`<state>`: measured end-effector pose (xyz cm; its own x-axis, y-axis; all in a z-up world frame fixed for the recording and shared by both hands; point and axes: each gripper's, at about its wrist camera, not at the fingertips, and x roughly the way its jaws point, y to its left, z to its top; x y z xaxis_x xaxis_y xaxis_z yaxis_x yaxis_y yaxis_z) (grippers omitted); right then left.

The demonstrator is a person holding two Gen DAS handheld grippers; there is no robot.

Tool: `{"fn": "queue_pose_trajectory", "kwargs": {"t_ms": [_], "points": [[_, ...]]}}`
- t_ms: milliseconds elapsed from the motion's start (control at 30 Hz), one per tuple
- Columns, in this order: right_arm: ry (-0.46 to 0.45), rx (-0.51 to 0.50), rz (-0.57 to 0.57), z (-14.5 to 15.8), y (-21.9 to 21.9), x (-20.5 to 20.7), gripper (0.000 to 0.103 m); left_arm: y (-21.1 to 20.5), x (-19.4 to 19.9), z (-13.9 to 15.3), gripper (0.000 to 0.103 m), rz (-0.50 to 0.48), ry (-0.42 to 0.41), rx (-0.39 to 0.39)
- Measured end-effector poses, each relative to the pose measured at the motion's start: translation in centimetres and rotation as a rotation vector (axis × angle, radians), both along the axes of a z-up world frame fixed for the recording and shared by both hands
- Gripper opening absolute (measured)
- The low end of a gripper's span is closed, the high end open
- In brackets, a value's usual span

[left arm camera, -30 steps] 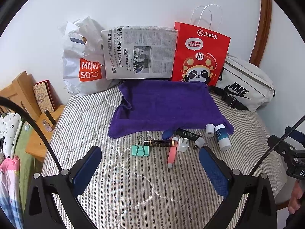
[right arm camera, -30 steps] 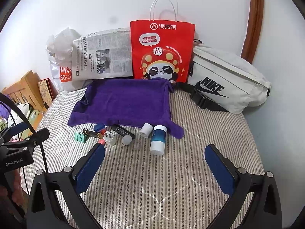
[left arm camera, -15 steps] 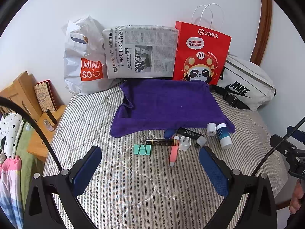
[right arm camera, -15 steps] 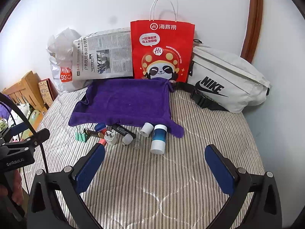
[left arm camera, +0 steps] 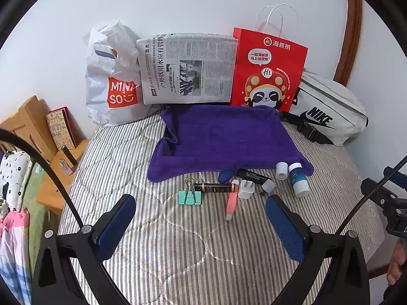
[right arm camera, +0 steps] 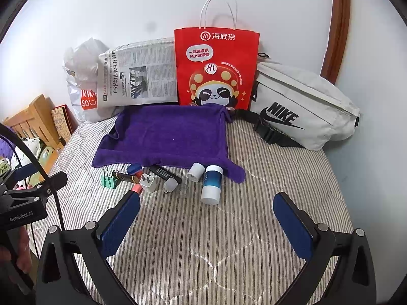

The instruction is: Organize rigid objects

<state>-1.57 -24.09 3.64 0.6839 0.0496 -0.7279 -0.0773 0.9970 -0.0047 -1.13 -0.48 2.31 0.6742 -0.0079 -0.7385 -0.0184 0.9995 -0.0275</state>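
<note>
**Clutter waits at the towel's edge**

Striped bedding (left arm camera: 178,249) carries a purple towel (left arm camera: 223,139), seemingly laid as a sorting mat. Small items cluster along its near hem: bottle (right arm camera: 211,184), charger plug (left arm camera: 246,189), binder clip (left arm camera: 190,196). Left gripper (left arm camera: 201,226) and right gripper (right arm camera: 206,226) hover spread, empty.

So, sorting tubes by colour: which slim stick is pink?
The pink stick, lying nearest the camera beside the white charger plug; the other two tubes are black.

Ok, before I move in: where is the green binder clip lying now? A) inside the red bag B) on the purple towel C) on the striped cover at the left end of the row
C: the green binder clip lies on the striped cover, in front of the purple towel, leftmost in the row.
</note>
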Motion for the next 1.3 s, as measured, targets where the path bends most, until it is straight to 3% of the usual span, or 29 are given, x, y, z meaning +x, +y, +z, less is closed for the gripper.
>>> {"fn": "queue_pose_trajectory", "kwargs": {"t_ms": [967, 1300], "points": [[0.005, -0.005, -0.009, -0.1, -0.1, -0.1, 0.103, -0.4, -0.4, 0.2, 0.103, -0.003, 0.016, 0.008], [0.035, 0.006, -0.016, -1.5, -0.6, 1.2, 0.103, 0.0, 1.6, -1.8, 0.103, -0.009, 0.055, 0.014]]}}
